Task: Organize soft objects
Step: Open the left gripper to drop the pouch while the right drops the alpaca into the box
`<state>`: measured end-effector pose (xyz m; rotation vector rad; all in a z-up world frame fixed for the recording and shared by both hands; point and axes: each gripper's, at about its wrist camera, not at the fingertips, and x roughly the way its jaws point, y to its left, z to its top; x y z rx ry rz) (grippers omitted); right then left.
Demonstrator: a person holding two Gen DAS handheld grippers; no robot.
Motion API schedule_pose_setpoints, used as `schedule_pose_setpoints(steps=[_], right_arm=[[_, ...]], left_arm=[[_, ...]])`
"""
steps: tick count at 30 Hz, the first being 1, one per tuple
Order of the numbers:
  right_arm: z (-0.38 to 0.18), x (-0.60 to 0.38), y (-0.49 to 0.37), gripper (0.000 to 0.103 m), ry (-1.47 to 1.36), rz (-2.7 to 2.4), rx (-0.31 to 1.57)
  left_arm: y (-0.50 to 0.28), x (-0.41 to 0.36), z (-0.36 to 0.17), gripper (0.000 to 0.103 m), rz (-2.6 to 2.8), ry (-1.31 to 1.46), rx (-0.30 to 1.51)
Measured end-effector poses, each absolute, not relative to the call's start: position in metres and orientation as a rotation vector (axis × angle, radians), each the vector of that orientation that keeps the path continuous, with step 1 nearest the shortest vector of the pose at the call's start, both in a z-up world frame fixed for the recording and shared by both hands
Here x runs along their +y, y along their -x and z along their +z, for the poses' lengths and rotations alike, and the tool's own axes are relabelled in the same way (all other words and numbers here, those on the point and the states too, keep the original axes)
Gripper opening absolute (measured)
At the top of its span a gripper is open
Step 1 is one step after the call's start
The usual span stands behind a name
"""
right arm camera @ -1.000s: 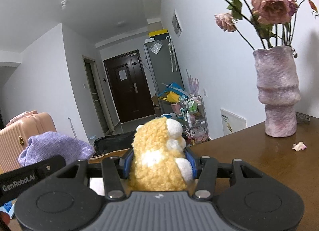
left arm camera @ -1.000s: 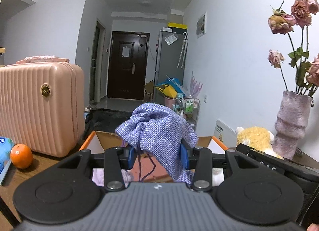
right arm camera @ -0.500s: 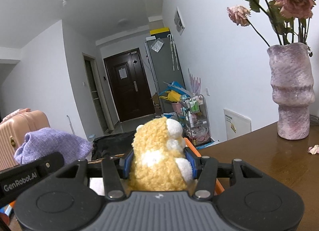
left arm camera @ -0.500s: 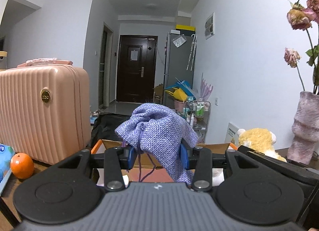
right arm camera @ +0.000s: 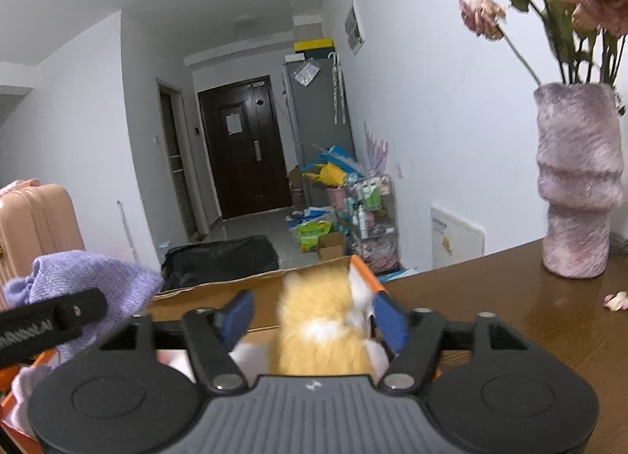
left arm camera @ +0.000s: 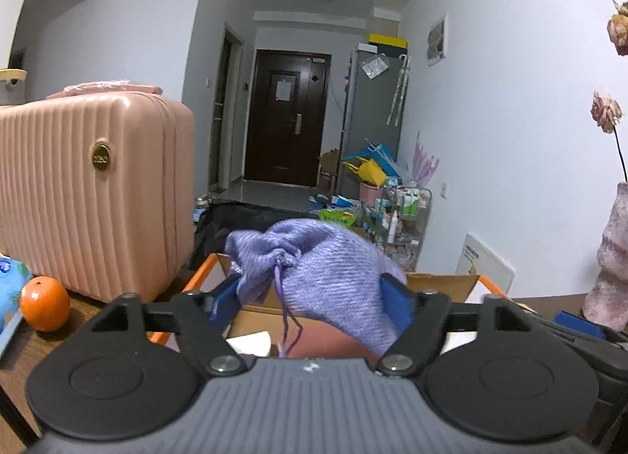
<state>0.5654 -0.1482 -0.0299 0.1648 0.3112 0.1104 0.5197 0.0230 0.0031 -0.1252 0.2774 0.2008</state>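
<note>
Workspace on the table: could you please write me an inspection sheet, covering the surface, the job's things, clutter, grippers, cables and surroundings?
Surface: brown wooden table, with an open cardboard box at its far edge.
Job's things: purple pouch and yellow plush, both over the box; the plush is blurred.
Clutter: orange, pink suitcase, vase of dried roses, fallen petal.
Grippers: left gripper has its jaws spread wide with the pouch between them; right gripper has its jaws open, with a gap beside the plush.
Cables: nothing seen.
Surroundings: dark door, grey fridge, floor clutter.
</note>
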Motion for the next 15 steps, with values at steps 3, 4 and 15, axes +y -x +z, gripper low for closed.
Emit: schedule_pose_setpoints(steps=[3, 4, 15], right_arm=[[-0.029, -0.147, -0.56, 0.091, -0.14, 0.095, 0.288], [-0.029, -0.147, -0.559, 0.093, -0.134, 0.091, 0.282], [-0.029, -0.154, -0.538, 0.103, -0.101, 0.092, 0.236]], left_arm=[[-0.516, 0.024, 0.004, 0.101, 0.235, 0.12, 0.255], [-0.515, 0.025, 0.004, 0.103, 0.238, 0.12, 0.252], [-0.499, 0.029, 0.009, 0.103, 0.244, 0.133, 0.229]])
